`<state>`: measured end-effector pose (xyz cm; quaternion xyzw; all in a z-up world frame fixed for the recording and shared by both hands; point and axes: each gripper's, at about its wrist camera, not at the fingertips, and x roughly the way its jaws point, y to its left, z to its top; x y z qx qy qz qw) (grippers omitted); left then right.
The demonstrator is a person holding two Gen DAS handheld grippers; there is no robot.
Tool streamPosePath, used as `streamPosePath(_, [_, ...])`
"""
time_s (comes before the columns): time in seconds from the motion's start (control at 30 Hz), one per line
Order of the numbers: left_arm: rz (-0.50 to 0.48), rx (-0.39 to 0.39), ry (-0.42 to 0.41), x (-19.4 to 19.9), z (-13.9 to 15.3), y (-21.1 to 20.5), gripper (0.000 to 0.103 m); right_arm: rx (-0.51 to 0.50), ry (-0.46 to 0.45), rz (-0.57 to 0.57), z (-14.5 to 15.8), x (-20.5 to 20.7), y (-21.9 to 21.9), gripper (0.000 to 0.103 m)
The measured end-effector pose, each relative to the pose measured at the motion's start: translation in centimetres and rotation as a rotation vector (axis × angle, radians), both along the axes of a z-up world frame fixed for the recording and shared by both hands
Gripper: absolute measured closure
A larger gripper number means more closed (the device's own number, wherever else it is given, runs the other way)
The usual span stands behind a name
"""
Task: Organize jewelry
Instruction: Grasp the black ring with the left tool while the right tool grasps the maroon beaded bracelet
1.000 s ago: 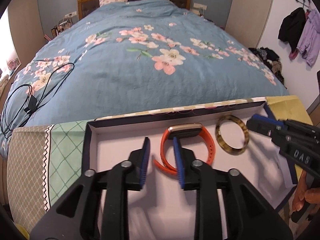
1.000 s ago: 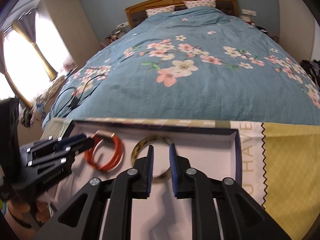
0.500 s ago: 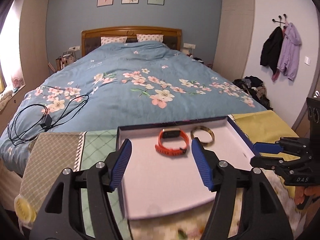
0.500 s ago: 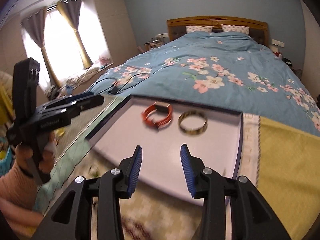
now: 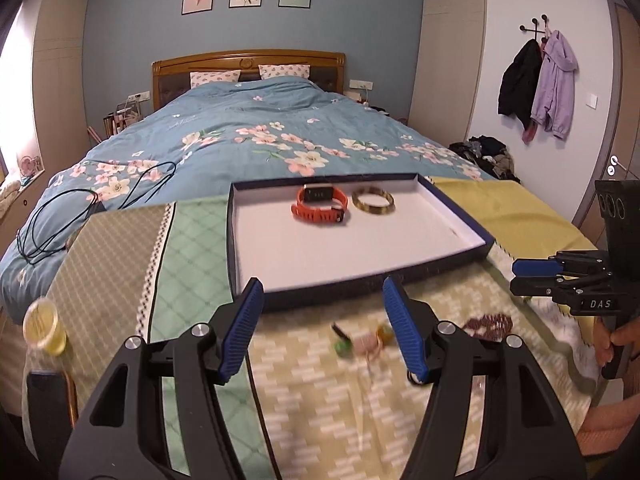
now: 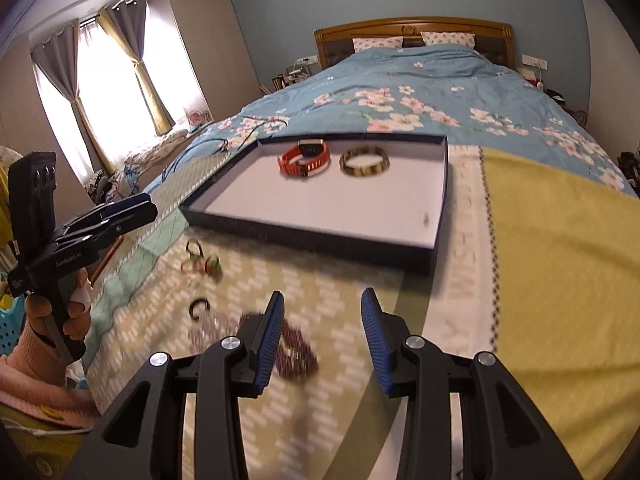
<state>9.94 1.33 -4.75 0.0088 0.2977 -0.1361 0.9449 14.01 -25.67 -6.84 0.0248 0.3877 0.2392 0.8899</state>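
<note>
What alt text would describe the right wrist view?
The open right gripper hovers over a dark beaded bracelet on a patterned cloth. Beyond, a shallow box holds an orange watch and a mottled bangle.

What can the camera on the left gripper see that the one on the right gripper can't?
Only the left wrist view shows the black and lilac jackets hanging on a wall hook. Only the right wrist view shows the sunlit curtained window. Both show the shallow dark-rimmed white tray holding an orange strap watch and a mottled amber bangle, plus blurred small jewelry on the quilted cloth.
</note>
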Motion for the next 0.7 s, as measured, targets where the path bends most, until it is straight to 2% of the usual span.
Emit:
streamPosePath(0.2, [-0.028, -0.013, 0.027, -1.5, -1.0, -1.0, 0.042, -0.015, 0.009, 0.017, -1.0, -1.7, 0.4, 0.065])
streamPosePath(0.53, [-0.080, -0.029, 0.062, -2.4, -2.1, -2.7, 0.042, -0.026, 0.021, 0.026, -1.8, -2.4, 1.3, 0.065])
streamPosePath(0.7, [-0.115, 0.008, 0.069, -2.8, -2.6, -4.1, 0.041, -0.027, 0.033, 0.017, -2.3, -2.1, 1.6, 0.065])
